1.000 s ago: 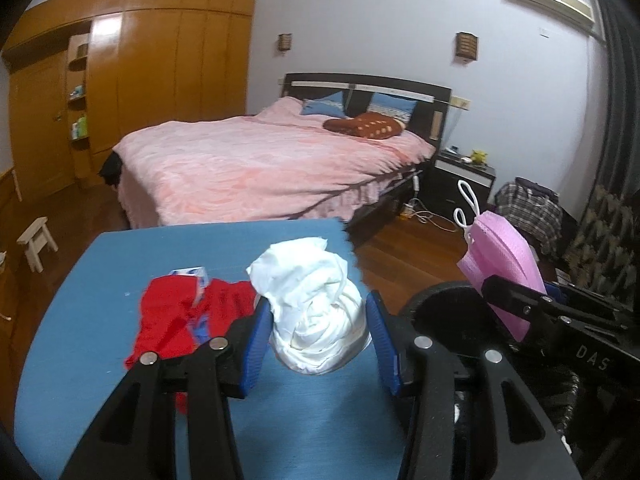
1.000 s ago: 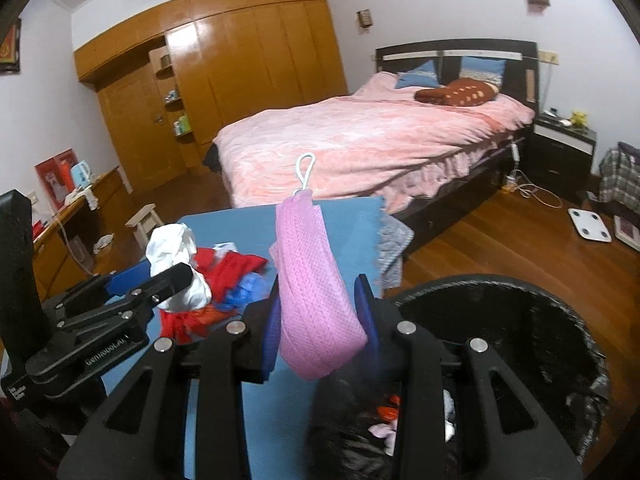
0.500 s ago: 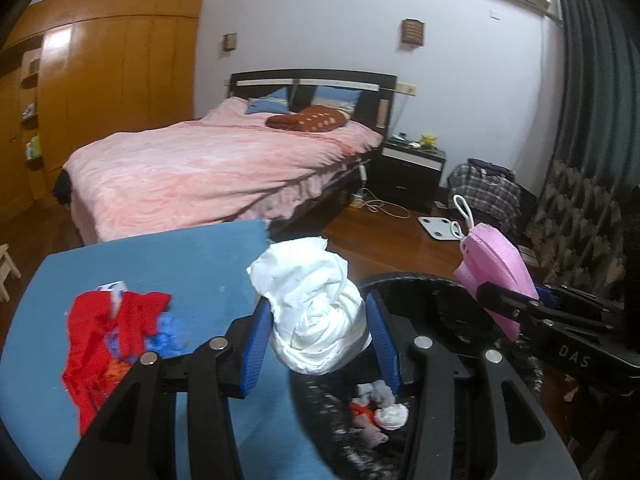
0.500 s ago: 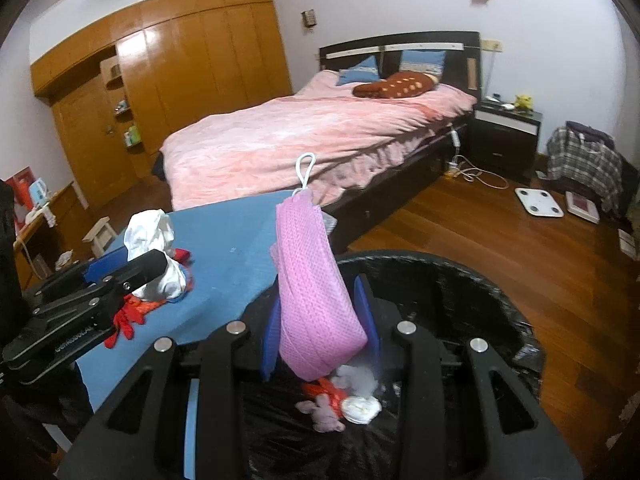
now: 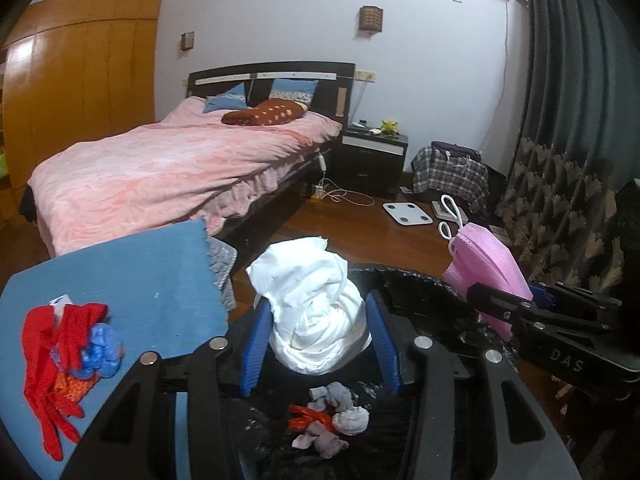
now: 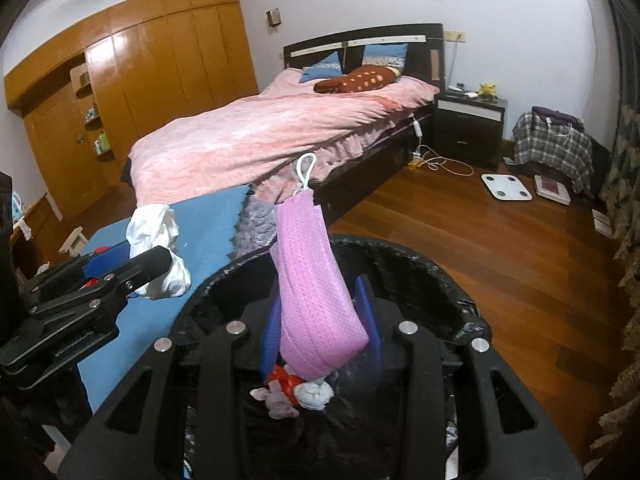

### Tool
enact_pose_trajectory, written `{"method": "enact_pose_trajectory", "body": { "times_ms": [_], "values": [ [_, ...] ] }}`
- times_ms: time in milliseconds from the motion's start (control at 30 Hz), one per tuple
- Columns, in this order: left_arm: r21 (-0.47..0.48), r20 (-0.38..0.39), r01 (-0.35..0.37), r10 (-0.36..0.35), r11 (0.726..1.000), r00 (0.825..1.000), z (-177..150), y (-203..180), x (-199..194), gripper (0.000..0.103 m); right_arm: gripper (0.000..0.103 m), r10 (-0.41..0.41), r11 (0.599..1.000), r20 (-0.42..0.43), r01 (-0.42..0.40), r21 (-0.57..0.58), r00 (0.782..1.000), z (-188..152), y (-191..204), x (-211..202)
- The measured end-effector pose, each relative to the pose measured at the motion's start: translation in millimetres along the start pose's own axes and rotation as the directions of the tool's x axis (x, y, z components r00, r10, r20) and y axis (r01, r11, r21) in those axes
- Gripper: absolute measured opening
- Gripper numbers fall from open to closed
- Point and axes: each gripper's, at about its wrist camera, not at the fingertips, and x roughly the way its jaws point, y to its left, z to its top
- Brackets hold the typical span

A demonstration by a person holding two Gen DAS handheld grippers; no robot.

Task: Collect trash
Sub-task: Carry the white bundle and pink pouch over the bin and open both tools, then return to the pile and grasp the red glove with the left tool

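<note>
Left wrist: our left gripper (image 5: 318,334) is clamped partway on a crumpled white tissue wad (image 5: 312,304), held over the black-lined bin (image 5: 420,292) – soft and bulky, so it could snag a pad on release. Red and blue scraps (image 5: 68,344) wait on the blue table (image 5: 132,276).

Right wrist: our right gripper (image 6: 320,320) pinches a pink mask (image 6: 316,284), loop up, above the bin (image 6: 440,280). Mask's v. light – may cling or drift over the rim.

My left hand-held gripper (image 5: 320,336) tilted downward, jaws clamped, my right hand-held gripper (image 6: 320,320) beside it, angled down, gripping too
</note>
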Motion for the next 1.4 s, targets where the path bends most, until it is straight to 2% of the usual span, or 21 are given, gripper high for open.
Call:
{"method": "enact_pose_trajectory", "body": {
  "times_ms": [267, 367, 433, 500, 567, 633, 733, 900, 1167, 1400],
  "values": [
    [0.014, -0.034, 0.035, -0.034, 0.999, 0.999, -2, -8, 13, 0.049, 0.036, -0.034, 0.999, -0.02, 0.035, 0.024, 0.999, -11, -17, 5],
    [0.011, -0.043, 0.043, -0.043, 0.999, 0.998, -1, -9, 15, 0.059, 0.042, -0.042, 0.999, -0.03, 0.043, 0.032, 0.999, -15, -20, 8],
    [0.0, -0.044, 0.046, -0.046, 0.999, 0.998, 0, -5, 14, 0.068, 0.052, -0.051, 0.998, -0.033, 0.053, 0.036, 0.998, -17, -22, 8],
    [-0.004, -0.039, 0.033, -0.033, 0.999, 0.999, 1, -3, 13, 0.072, 0.057, -0.062, 0.997, -0.032, 0.064, 0.038, 0.998, -18, -25, 9],
    [-0.008, -0.035, 0.024, -0.024, 1.0, 0.999, 3, 0, 10, 0.075, 0.068, -0.074, 0.997, -0.025, 0.075, 0.035, 0.997, -18, -26, 7],
    [-0.011, -0.023, 0.005, -0.006, 1.0, 1.0, 4, 4, 6, 0.082, 0.087, -0.087, 0.996, -0.014, 0.088, 0.031, 0.996, -17, -25, 6],
    [-0.013, -0.006, -0.025, 0.025, 1.0, 1.0, 6, 12, -2, 0.089, 0.095, -0.099, 0.995, 0.01, 0.099, 0.021, 0.995, -15, -21, 1],
    [-0.027, 0.015, -0.07, 0.07, 0.997, 0.997, 7, 29, -18, 0.096, 0.096, -0.075, 0.997, 0.017, 0.074, 0.018, 0.997, -7, -10, -3],
    [-0.085, 0.037, -0.15, 0.154, 0.985, 0.987, 2, 69, -49, 0.097, 0.097, -0.008, 1.0, 0.031, 0.009, -0.028, 0.999, 6, 30, -1],
    [-0.129, 0.047, -0.257, 0.264, 0.958, 0.963, -9, 113, -75, 0.097, 0.097, 0.047, 0.997, 0.02, -0.046, -0.067, 0.999, 13, 68, 13]
  ]
}}
